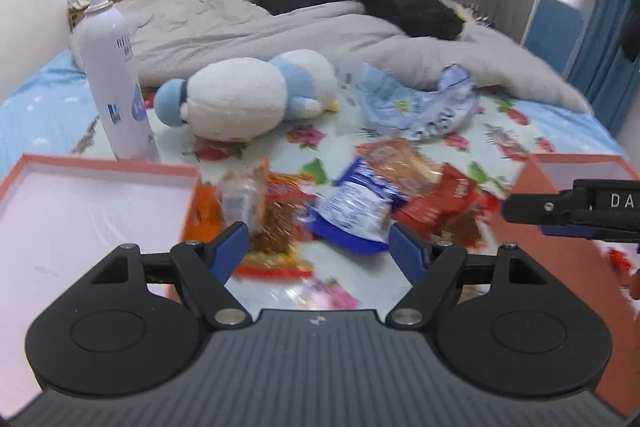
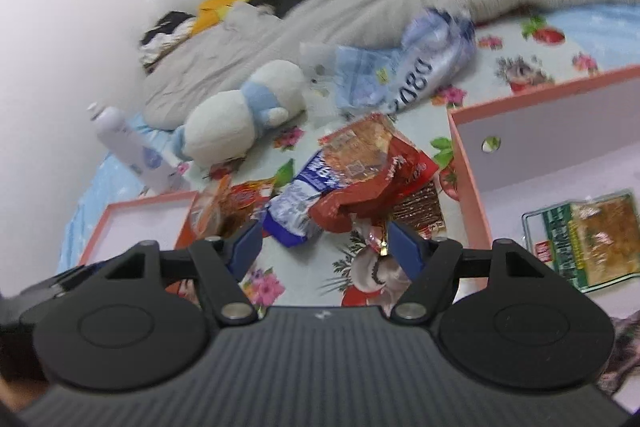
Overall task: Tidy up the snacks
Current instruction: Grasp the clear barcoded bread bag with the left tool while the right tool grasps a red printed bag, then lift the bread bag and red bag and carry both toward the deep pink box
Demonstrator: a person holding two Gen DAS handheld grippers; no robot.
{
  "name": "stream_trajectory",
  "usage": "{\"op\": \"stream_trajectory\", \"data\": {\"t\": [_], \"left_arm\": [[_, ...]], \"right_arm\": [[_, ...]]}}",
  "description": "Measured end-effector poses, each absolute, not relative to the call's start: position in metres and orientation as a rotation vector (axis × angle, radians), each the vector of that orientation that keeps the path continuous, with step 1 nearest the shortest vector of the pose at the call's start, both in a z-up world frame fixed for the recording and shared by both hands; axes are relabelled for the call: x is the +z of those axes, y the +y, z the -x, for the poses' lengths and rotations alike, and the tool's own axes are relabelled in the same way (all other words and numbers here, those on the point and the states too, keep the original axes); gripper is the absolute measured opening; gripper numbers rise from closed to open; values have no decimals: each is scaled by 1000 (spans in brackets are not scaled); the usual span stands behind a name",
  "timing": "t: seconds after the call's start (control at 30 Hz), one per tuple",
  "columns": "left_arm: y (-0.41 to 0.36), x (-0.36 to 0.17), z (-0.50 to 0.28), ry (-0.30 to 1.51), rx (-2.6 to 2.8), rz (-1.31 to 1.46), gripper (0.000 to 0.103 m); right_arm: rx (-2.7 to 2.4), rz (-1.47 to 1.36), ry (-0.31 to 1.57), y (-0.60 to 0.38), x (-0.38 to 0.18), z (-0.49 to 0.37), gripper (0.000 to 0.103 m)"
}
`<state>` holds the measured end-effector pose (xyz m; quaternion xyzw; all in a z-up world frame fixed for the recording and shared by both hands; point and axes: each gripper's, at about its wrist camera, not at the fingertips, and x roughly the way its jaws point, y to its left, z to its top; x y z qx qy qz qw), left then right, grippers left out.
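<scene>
A pile of snack packets lies on the floral sheet between two pink-rimmed boxes. It holds a blue and white packet [image 1: 354, 205] [image 2: 298, 205], red packets [image 1: 436, 203] [image 2: 372, 179] and orange packets [image 1: 256, 203] [image 2: 224, 207]. My left gripper [image 1: 318, 247] is open and empty, just short of the pile. My right gripper [image 2: 322, 243] is open and empty, near the red packets. The left box [image 1: 80, 219] [image 2: 132, 227] is empty. The right box [image 2: 560, 163] [image 1: 560, 171] holds a green and orange packet [image 2: 588, 239].
A white spray bottle [image 1: 116, 87] stands behind the left box. A white and blue plush toy [image 1: 248, 95] and a crumpled pale blue bag [image 1: 416, 103] lie behind the pile. A grey duvet [image 1: 280, 27] with black clothes fills the back of the bed.
</scene>
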<state>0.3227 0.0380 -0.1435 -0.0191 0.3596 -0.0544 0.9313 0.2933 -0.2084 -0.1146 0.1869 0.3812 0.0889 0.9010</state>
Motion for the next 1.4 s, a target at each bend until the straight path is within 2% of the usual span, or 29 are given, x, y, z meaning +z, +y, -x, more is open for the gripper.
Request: {"op": "stream_trajectory", "data": {"t": [0.33, 0.4, 0.53, 0.67, 0.8, 0.93, 1.07, 1.4], "left_arm": [[39, -181, -385, 756, -19, -190, 80], [41, -190, -395, 769, 0, -216, 74], [49, -205, -411, 807, 11, -218, 68], [55, -217, -422, 832, 30, -197, 54], [58, -220, -425, 824, 33, -175, 48], [57, -216, -418, 813, 32, -166, 43], [58, -207, -405, 811, 22, -129, 40], [62, -171, -353, 765, -6, 40, 39]], "right_arm": [[72, -469, 829, -193, -159, -343, 70], [39, -496, 859, -194, -171, -356, 70], [0, -522, 877, -194, -187, -375, 70], [-3, -533, 905, -193, -199, -389, 71], [-6, -512, 910, -192, -199, -395, 71], [-30, -465, 934, -194, -202, -395, 51], [-23, -438, 935, -195, -199, -389, 43], [42, -421, 901, -195, -168, -350, 38]]}}
